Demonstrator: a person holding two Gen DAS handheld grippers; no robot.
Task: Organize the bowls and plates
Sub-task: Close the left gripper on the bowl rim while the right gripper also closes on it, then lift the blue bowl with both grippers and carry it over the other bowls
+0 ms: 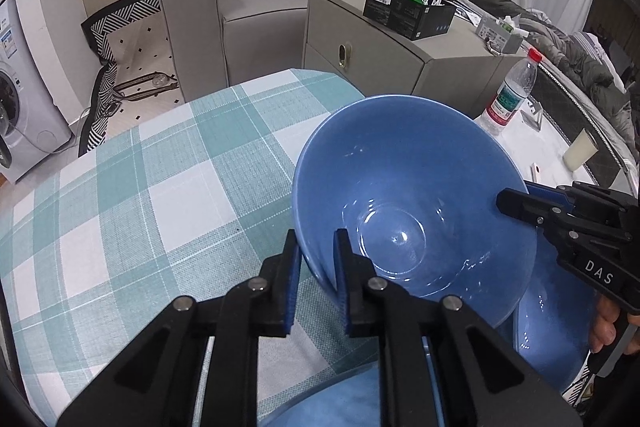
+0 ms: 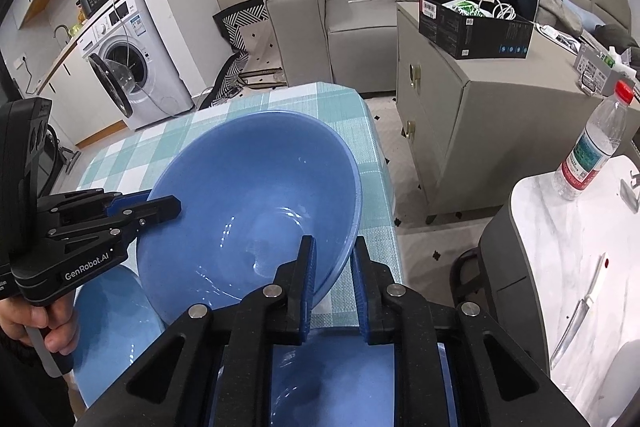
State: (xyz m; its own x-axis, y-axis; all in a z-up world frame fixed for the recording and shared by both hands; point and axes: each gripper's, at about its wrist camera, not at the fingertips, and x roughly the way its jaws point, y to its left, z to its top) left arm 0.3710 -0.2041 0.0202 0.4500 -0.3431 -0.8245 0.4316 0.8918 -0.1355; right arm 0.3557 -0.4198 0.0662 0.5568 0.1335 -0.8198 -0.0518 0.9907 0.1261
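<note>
Your left hand-held gripper (image 1: 316,279) clamps near rim of glossy blue bowl (image 1: 412,199); right hand-held gripper (image 2: 334,279) clamps opposite rim. Bowl tilted, raised over woven teal-check table (image 1: 132,195), above second blue bowl (image 1: 556,315). Table's far edge rounded; left half bare. Blue plate (image 2: 336,379) beneath your right hand-held gripper.

The right gripper (image 2: 333,269) is clamping the near rim of a tilted blue bowl (image 2: 256,203) over the checked tablecloth (image 2: 372,147) while the left gripper (image 2: 166,206) is pinching its opposite rim, another blue bowl (image 2: 116,311) lying below
</note>
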